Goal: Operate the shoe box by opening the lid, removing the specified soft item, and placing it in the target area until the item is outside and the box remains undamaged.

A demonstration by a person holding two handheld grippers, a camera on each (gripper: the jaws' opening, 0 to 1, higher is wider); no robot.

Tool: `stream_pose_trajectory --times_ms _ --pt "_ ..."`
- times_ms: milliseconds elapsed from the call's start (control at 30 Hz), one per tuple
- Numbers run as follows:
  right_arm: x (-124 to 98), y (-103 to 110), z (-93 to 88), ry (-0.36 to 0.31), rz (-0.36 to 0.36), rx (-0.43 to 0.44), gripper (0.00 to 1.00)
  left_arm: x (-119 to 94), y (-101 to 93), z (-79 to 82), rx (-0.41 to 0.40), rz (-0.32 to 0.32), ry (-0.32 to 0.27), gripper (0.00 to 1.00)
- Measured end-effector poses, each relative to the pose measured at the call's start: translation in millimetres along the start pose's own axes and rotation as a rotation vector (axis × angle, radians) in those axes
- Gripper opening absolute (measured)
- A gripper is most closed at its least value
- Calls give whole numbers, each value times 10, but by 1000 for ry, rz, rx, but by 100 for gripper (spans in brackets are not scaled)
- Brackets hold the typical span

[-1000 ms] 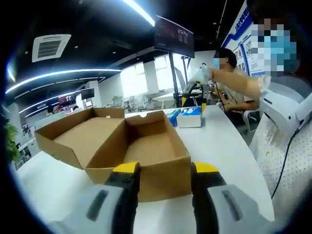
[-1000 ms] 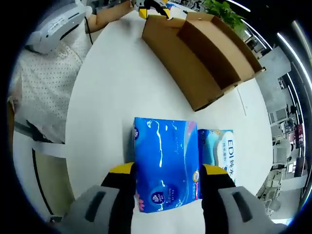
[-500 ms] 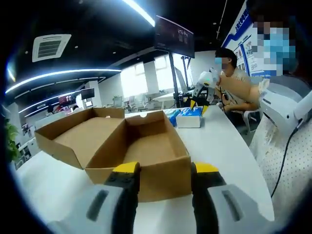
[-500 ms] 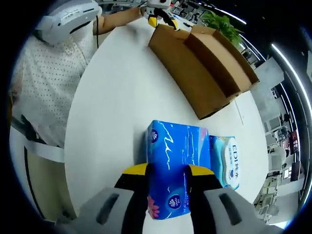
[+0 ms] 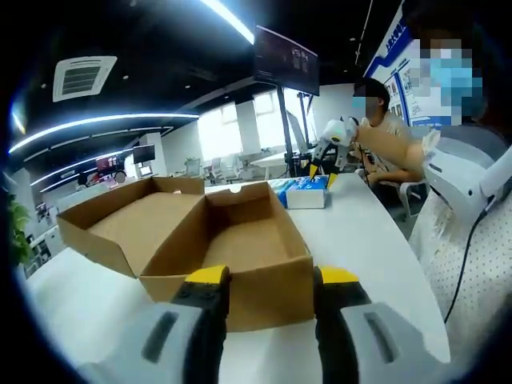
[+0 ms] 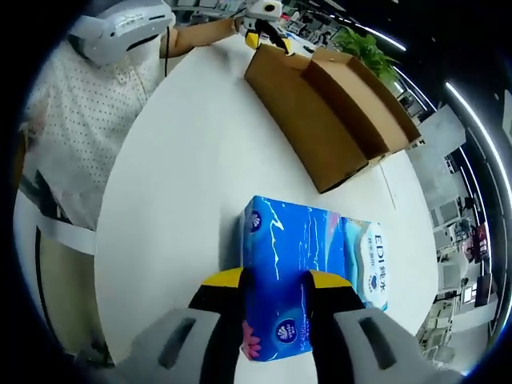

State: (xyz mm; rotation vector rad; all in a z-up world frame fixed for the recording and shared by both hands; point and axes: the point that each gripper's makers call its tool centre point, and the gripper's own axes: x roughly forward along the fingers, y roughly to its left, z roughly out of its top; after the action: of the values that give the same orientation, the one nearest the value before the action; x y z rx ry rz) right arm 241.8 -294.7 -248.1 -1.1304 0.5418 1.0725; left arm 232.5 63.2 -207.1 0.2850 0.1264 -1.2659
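Tissues: we've got the right gripper [image 6: 274, 282] clamped on the blue tissue pack [image 6: 286, 272], right beside a second pack [image 6: 370, 266] on the white table [image 6: 176, 176]. Our left gripper [image 5: 265, 282] sits with jaws apart at the open shoe box [image 5: 240, 256], lid [image 5: 136, 224] flipped back.

The box [image 5: 228, 248] wall blocks the gap between the left fingers [image 5: 210, 276]. Ahead of the right fingers [image 6: 226, 280], bare table [image 6: 192, 160] lies open up to the box.
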Motion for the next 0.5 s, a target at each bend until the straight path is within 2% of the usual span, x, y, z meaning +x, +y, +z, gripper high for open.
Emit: stream_pose_trajectory --times_ms 200,500 --pt "18 -13 6 -6 12 -25 29 3 -3 1 0 -1 0 43" --pt "31 -20 17 -30 9 16 30 0 -5 -4 0 -1 -1 43"
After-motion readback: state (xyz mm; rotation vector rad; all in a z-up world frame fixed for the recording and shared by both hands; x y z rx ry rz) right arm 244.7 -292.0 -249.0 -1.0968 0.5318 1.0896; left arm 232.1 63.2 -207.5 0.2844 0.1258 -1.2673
